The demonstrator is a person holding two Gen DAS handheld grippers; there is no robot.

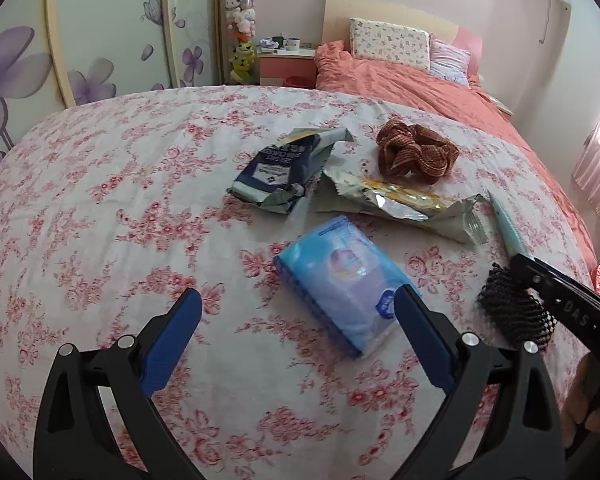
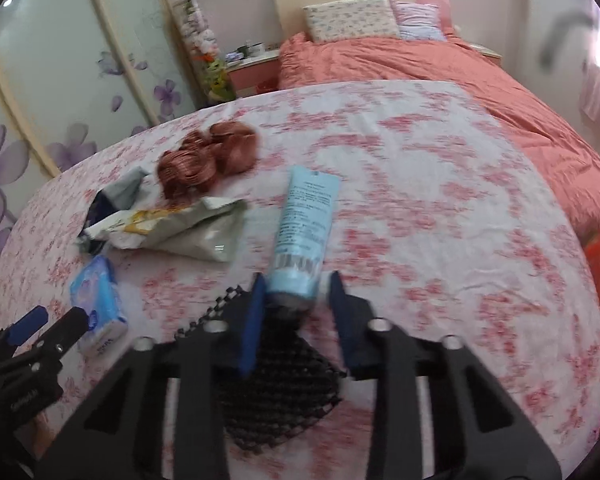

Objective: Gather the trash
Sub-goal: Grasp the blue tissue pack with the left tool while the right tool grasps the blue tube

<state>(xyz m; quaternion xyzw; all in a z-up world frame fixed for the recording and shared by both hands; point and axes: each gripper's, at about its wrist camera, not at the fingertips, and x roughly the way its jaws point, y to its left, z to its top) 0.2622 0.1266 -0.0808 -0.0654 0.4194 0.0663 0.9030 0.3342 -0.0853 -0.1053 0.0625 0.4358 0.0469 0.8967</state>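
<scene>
Two empty wrappers lie near the middle of the floral sheet (image 1: 100,208): a dark blue snack bag (image 1: 284,168) and, just to its right, a torn silver and yellow wrapper (image 1: 404,204), their near edges almost touching. A brown scrunchie (image 1: 416,152) sits just behind the silver wrapper. In front of both wrappers lies a blue tissue pack (image 1: 340,280), and to the right a pale blue tube (image 2: 304,232) lies lengthwise with its cap end toward the camera. A black mesh pouch (image 2: 276,392) rests beside the tube's cap.

The right gripper (image 2: 296,300) is down at the tube's cap end, over the mesh pouch, its jaws narrowed around the cap; whether both pads press on it is unclear in the blur. The left gripper (image 1: 300,344) hangs above the sheet with its jaws wide apart and nothing in them; the tissue pack shows between its fingers, lying on the sheet between this gripper and the wrappers.

Farther back lies a salmon quilt (image 1: 420,88) with two pillows (image 1: 388,42) at the headboard. A bedside table (image 1: 288,64) stands beside it, along with a clear column of soft toys (image 1: 242,28).
</scene>
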